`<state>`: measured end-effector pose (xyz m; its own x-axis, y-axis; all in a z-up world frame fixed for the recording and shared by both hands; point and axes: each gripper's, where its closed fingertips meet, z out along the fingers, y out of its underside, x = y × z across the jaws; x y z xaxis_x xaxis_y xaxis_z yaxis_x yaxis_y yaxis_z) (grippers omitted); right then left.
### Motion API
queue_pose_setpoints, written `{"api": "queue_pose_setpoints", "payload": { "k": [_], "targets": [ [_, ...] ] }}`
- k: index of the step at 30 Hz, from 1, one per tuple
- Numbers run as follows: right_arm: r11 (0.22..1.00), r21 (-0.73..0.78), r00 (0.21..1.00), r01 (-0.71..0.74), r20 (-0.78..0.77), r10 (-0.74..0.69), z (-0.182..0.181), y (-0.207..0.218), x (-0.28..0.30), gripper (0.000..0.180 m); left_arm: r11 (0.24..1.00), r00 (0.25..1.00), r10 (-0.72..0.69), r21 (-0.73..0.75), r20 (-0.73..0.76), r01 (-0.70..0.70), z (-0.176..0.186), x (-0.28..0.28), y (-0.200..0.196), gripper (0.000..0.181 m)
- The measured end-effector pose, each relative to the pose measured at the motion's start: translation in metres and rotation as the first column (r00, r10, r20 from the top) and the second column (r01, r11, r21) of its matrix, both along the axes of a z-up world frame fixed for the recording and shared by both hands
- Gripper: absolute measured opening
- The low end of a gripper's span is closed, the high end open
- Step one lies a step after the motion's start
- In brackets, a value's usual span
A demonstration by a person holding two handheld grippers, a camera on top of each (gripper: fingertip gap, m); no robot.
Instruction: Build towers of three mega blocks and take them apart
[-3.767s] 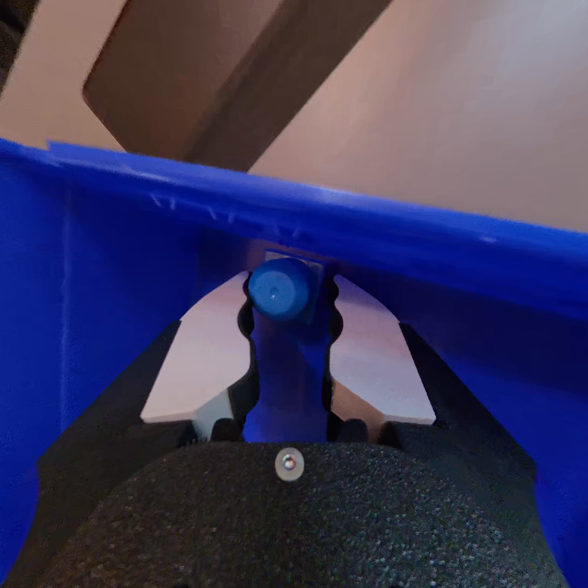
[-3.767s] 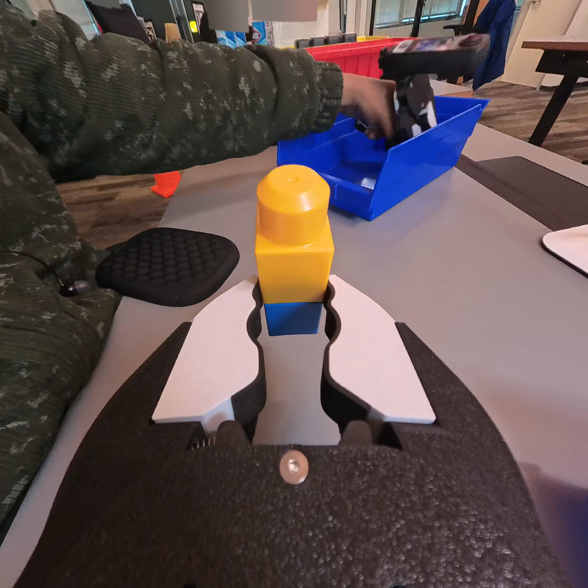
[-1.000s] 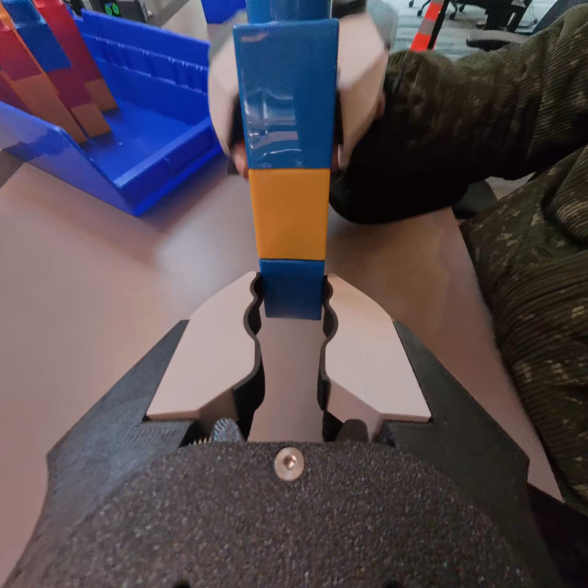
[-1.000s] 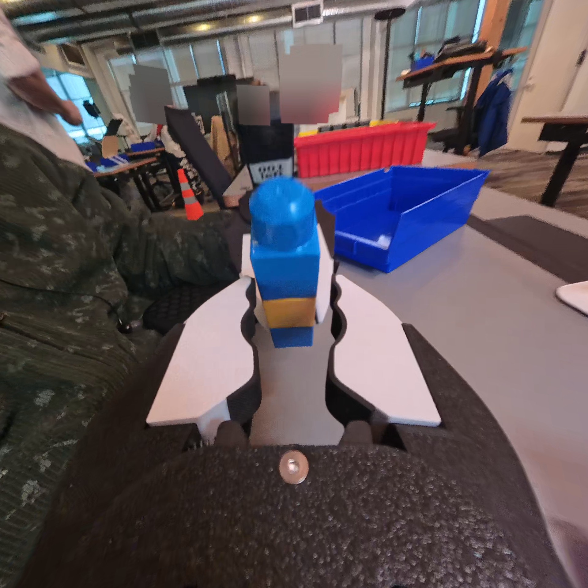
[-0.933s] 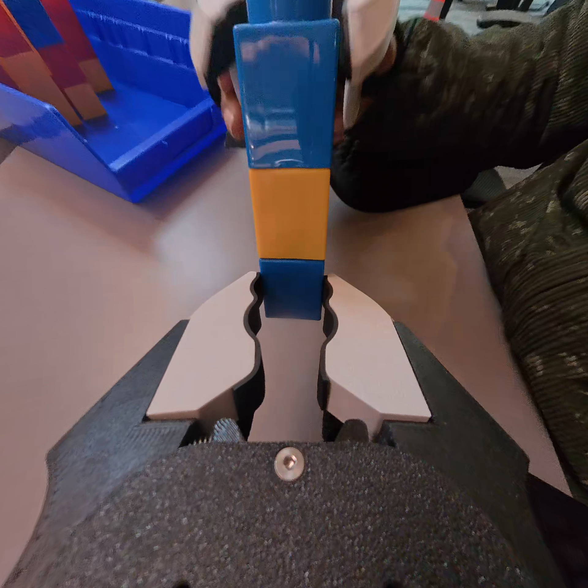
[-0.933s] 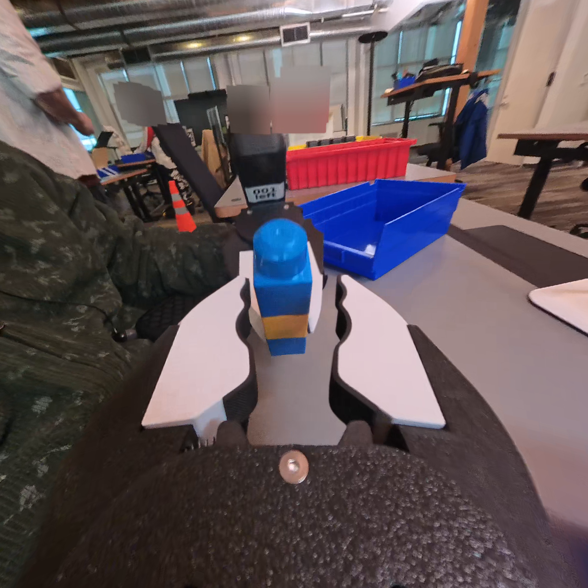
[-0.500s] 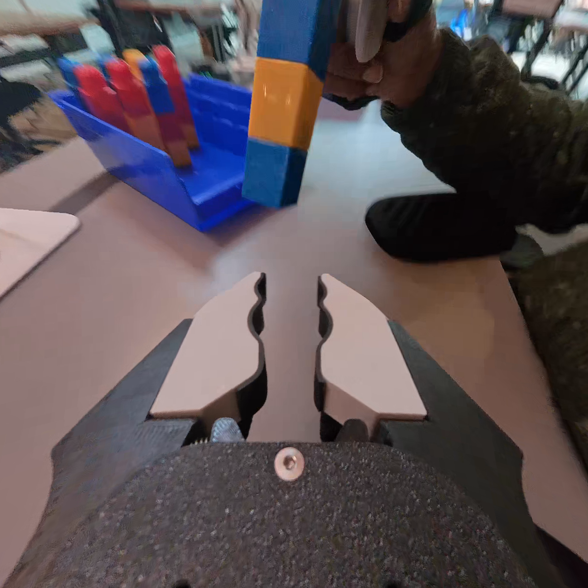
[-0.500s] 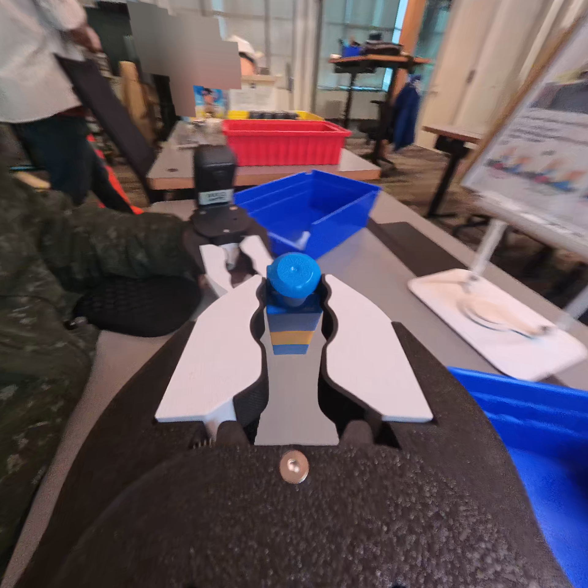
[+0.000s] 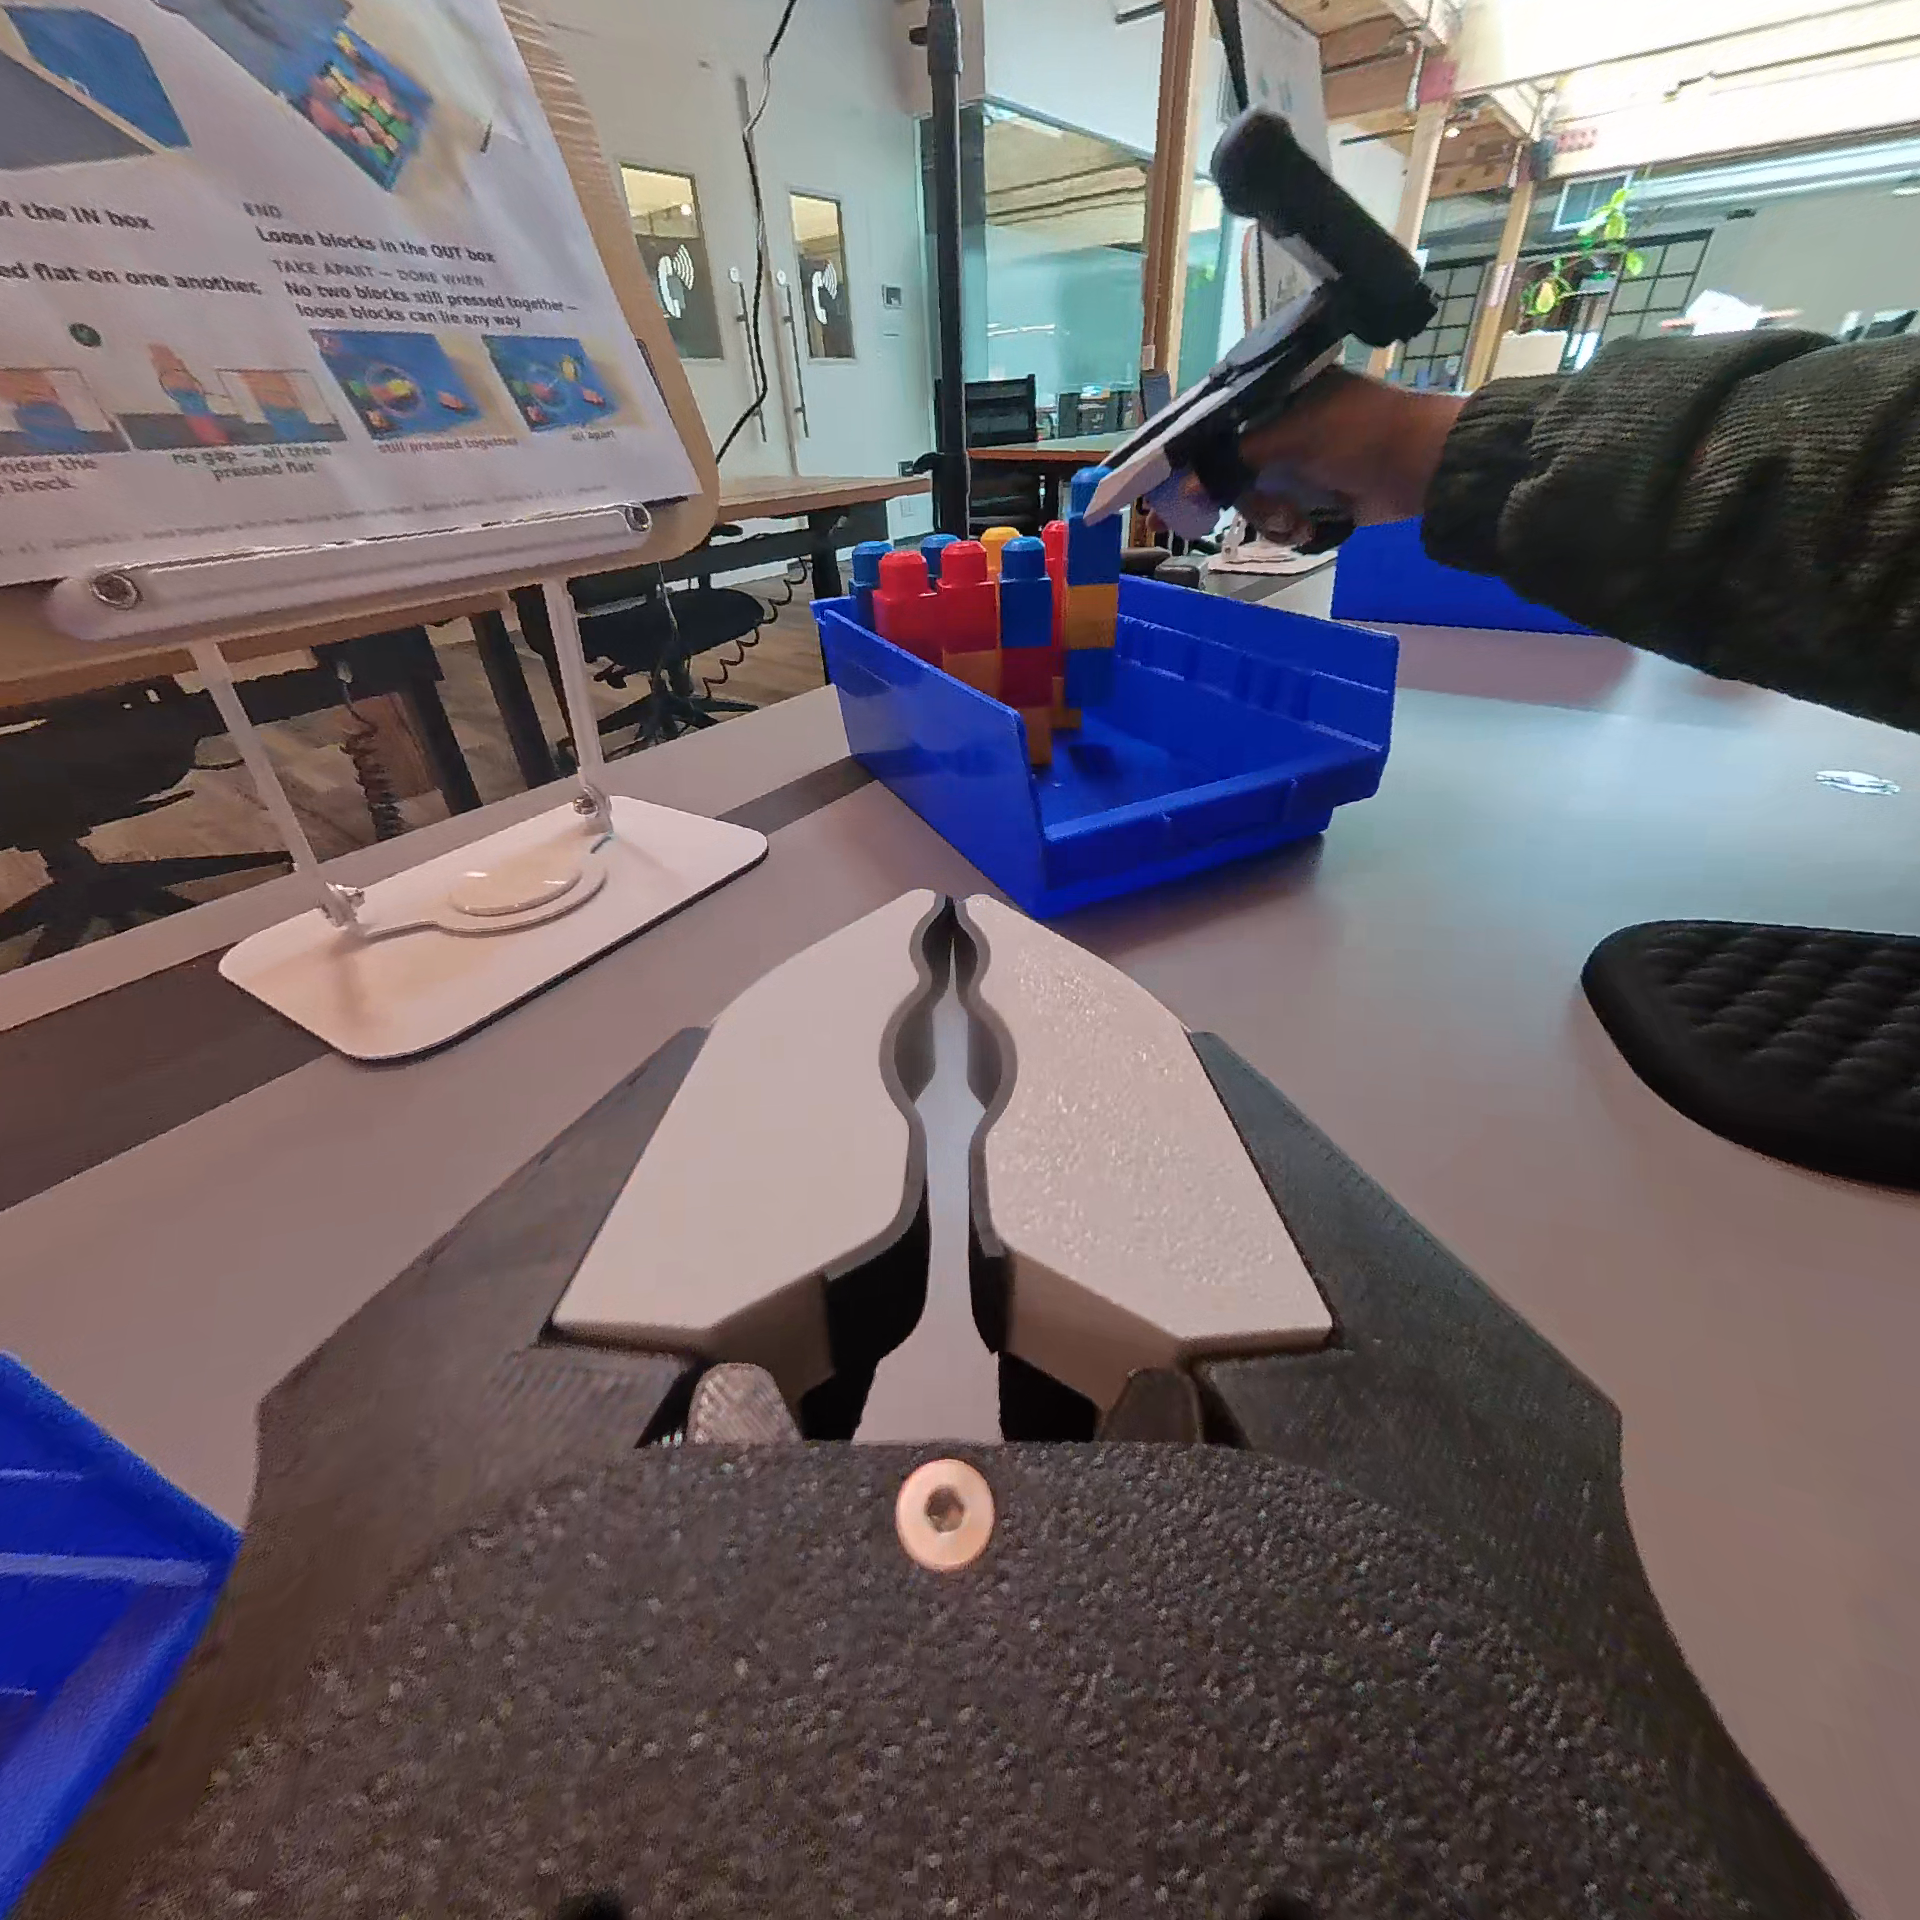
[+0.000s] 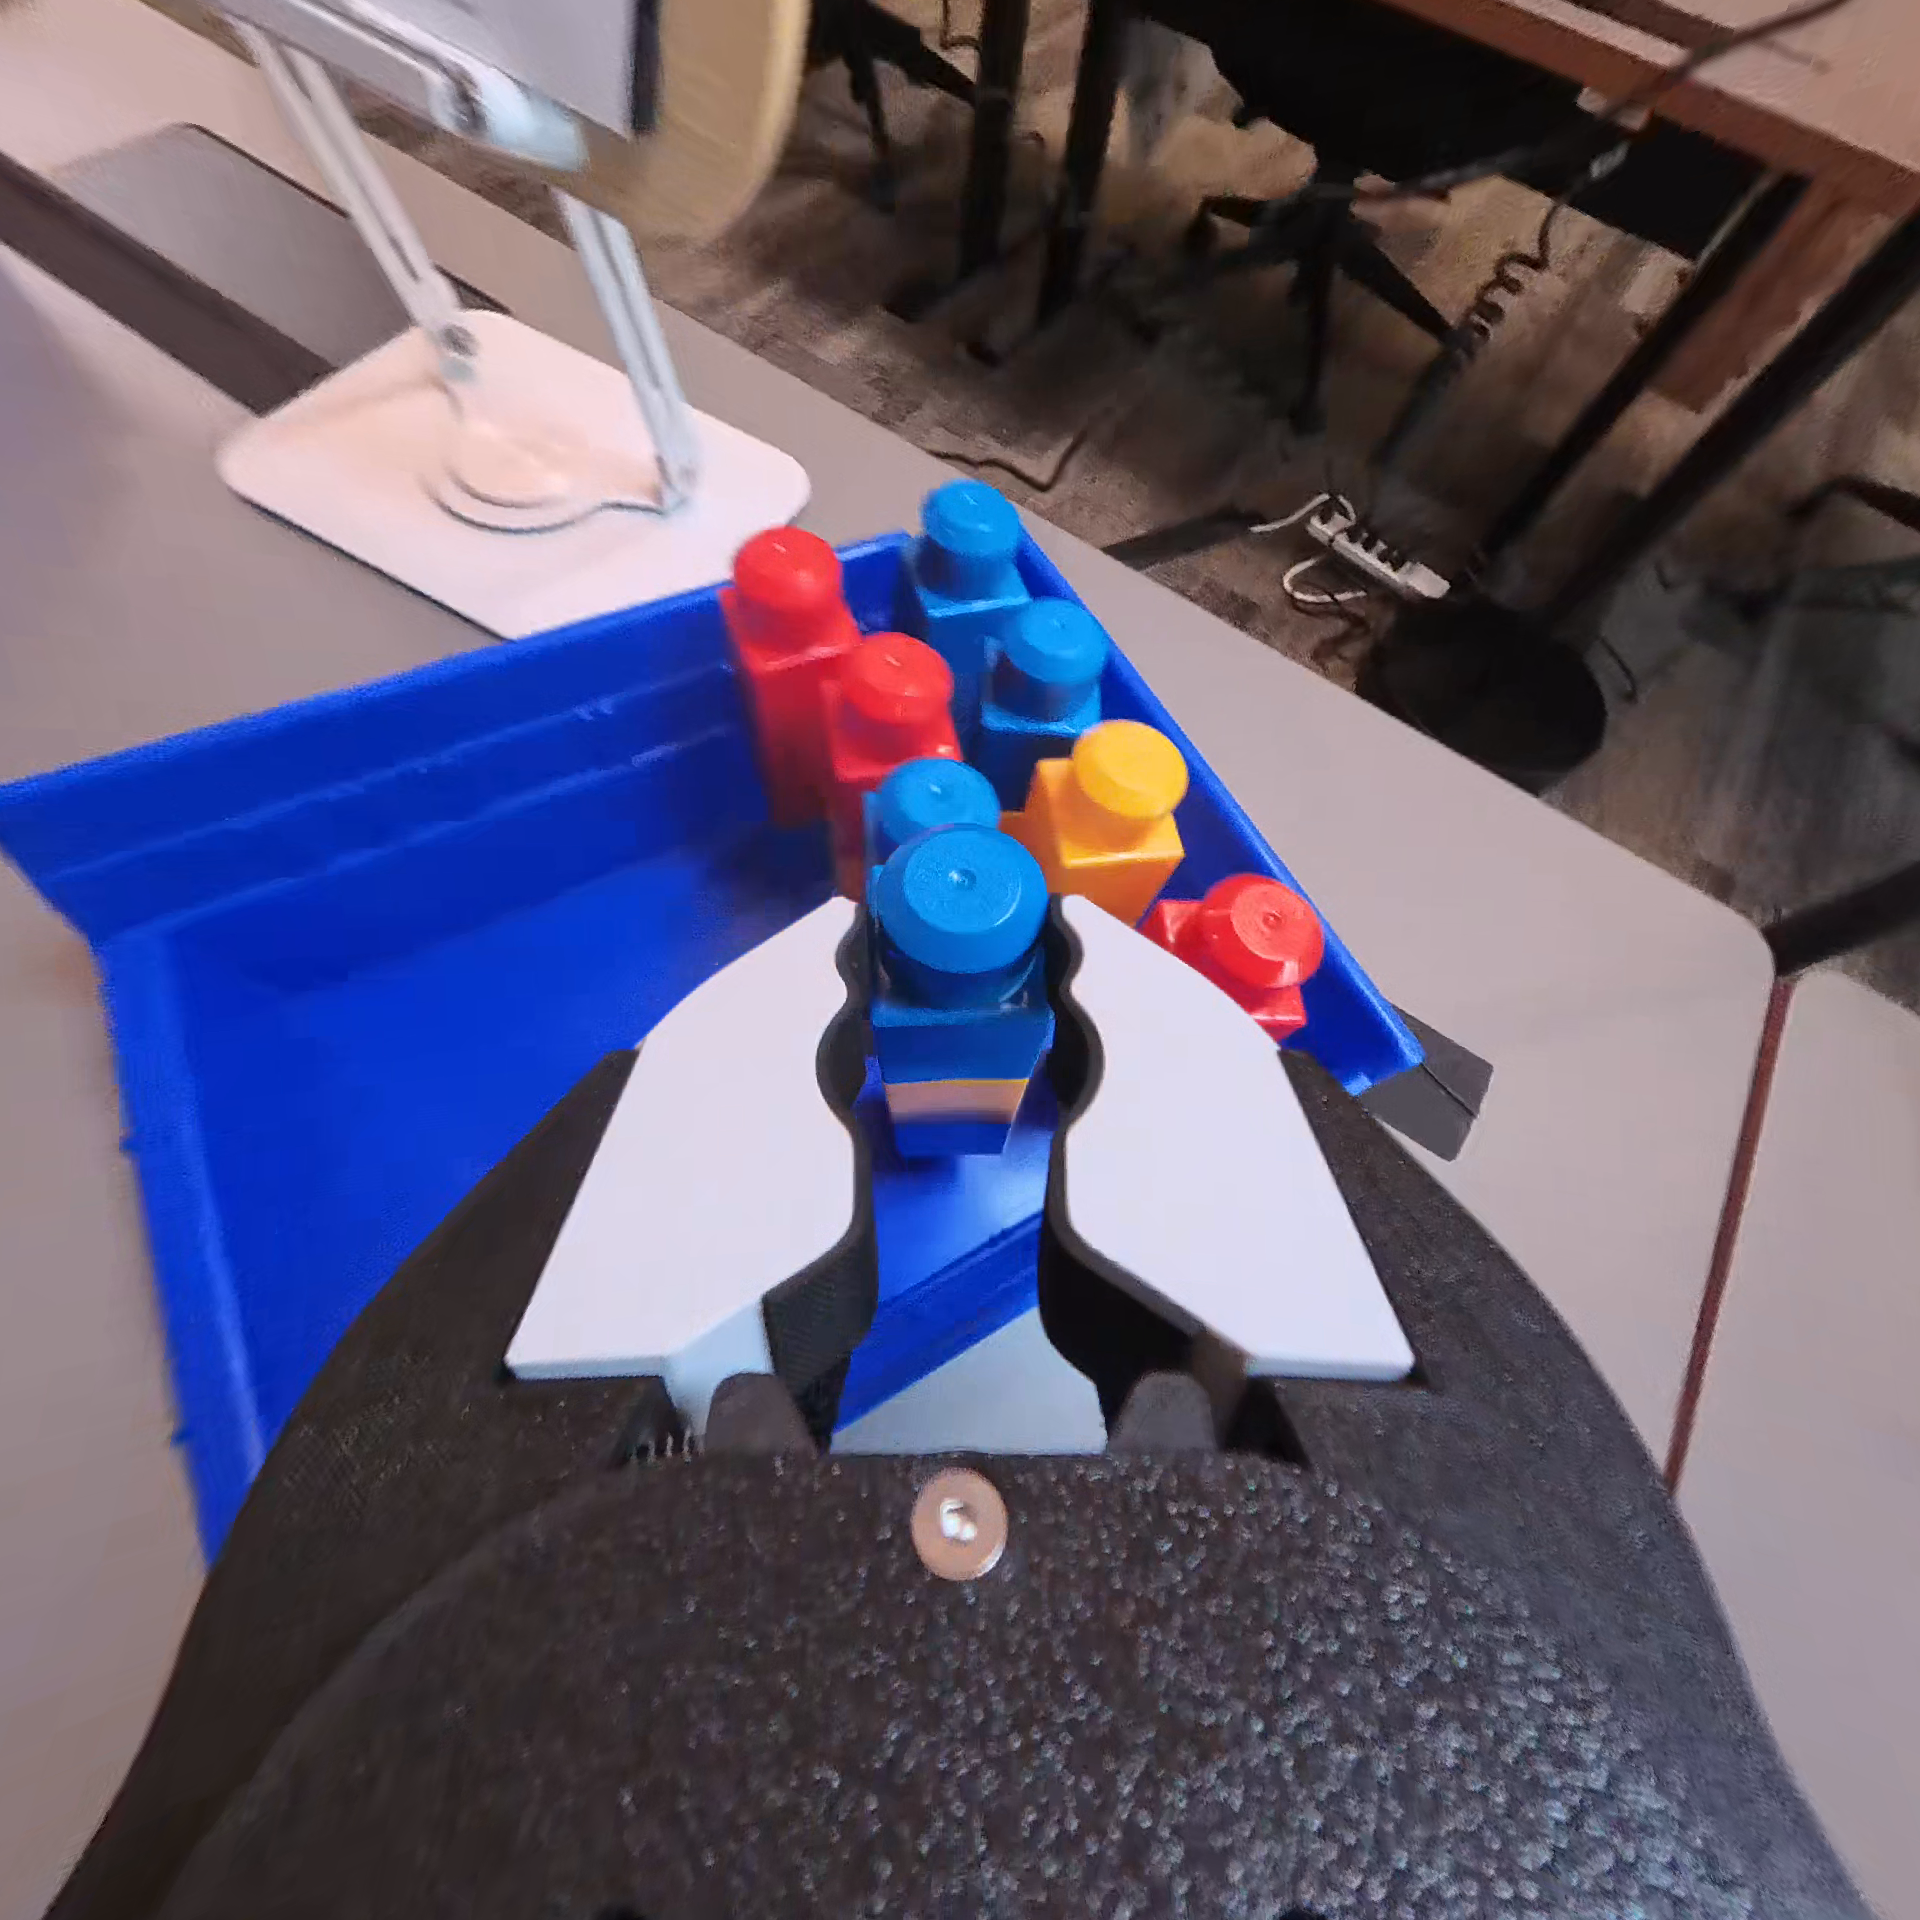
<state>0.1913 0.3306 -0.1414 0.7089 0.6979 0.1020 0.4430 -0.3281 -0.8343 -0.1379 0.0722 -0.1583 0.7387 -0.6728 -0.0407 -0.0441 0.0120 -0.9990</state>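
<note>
A three-block tower point(image 10: 954, 1023), blue over yellow over blue, is pinched at its top block between the white fingers of the right gripper point(image 10: 956, 935), whose jaws are closed against the block's sides just under the round stud. The tower is held upright inside the blue bin point(image 10: 343, 935), beside the other towers point(image 10: 935, 707) that are gathered in the bin's far corner: red-topped, blue-topped and one yellow-topped. Whether its bottom block is touching the bin floor cannot be told from the right wrist view. In the left wrist view the same tower point(image 9: 1093, 613) is seen standing at the near edge of the cluster in the bin point(image 9: 1174, 821), with the right gripper point(image 9: 1117, 480) angled down onto its top and held by a hand point(image 9: 1340, 462) in a dark green knitted sleeve point(image 9: 1683, 509). The left gripper point(image 9: 948, 920) is held low over the grey table point(image 9: 1507, 935), well apart from the bin, with its jaws pressed together at the tips and nothing between them. A white sign stand point(image 9: 488, 914) carrying an instruction sheet is placed to the left of the bin, and a black dimpled pad point(image 9: 1777, 1039) lies on the table to the right. A corner of a second blue bin point(image 9: 73, 1558) is visible at the lower left edge.
</note>
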Motion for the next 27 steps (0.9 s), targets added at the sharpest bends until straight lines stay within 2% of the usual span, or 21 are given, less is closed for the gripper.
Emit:
{"api": "queue_pose_setpoints", "payload": {
  "k": [4,10,12,15,18,21,25,27],
  "targets": [
    [0.998,-0.051,0.999,0.033,0.007,-0.033,-0.033,0.014,0.002,0.032,0.998,0.999,-0.046,-0.04,-0.018,0.045,-0.011,0.007,-0.001,0.0],
    [0.997,-0.073,0.999,0.031,-0.02,-0.032,-0.037,0.017,0.004,0.037,0.996,0.994,-0.09,-0.022,-0.06,0.088,-0.015,0.017,-0.007,0.0],
    [0.998,-0.043,0.998,0.035,-0.043,-0.037,-0.027,0.015,0.005,0.045,0.996,0.994,-0.087,-0.019,-0.061,0.086,-0.014,0.017,-0.007,0.0],
    [0.996,0.059,0.99,0.063,-0.132,-0.054,0.012,0.006,0.003,0.05,0.995,0.994,-0.096,-0.042,-0.052,0.094,-0.011,0.017,-0.01,0.0],
    [0.98,0.189,0.968,0.063,-0.251,-0.014,0.058,-0.028,-0.014,0.051,0.998,0.997,-0.067,-0.022,-0.049,0.066,-0.002,0.011,-0.01,0.0],
    [0.958,0.282,0.949,0.046,-0.312,0.046,0.08,-0.082,-0.038,0.052,1.0,0.998,0.016,0.026,-0.056,-0.015,0.015,-0.004,-0.009,0.0],
    [0.934,0.352,0.949,0.056,-0.31,0.06,0.07,-0.158,-0.059,0.052,0.975,0.978,0.209,0.088,-0.022,-0.206,0.058,-0.054,-0.018,0.0],
    [0.926,0.371,0.956,0.074,-0.289,0.039,0.055,-0.188,-0.058,0.053,0.921,0.928,0.37,0.119,0.039,-0.372,0.08,-0.102,-0.031,0.0]
  ]
}}
